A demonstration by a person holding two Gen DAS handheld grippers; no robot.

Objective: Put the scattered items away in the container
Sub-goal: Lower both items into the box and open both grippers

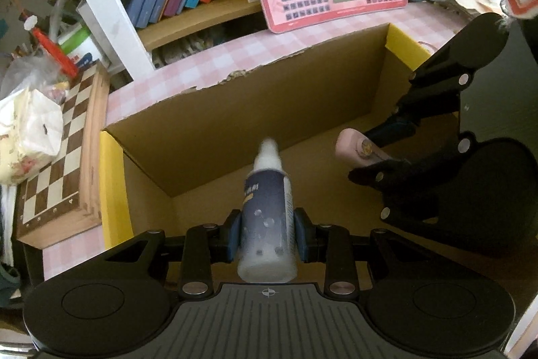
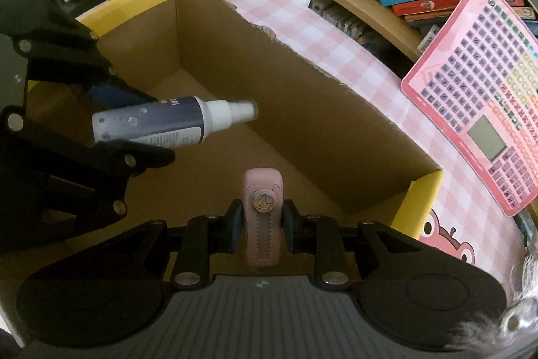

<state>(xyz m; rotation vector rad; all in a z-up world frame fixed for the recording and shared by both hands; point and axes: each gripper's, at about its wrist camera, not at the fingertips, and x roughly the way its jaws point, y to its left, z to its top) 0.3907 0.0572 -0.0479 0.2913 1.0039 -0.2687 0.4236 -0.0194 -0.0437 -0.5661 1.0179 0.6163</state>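
Already over the cardboard box (image 1: 235,110), both claws are tilting steeply down. The left gripper (image 1: 267,236) is clenching a spray bottle (image 1: 267,207) across its body, nozzle aiming toward twelve o'clock at the box's far wall. Near three o'clock, the right gripper (image 2: 260,222) is gripping a slim pink case (image 2: 262,217), likewise lengthwise. I am making out no readable label.

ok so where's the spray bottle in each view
Left wrist view: the spray bottle is at bottom centre, clamped in the left claw, nozzle pointing up the picture.
Right wrist view: the bottle lies sideways at middle left, nozzle pointing right.
Shared landmark: the cardboard box with yellow corners, below both claws.
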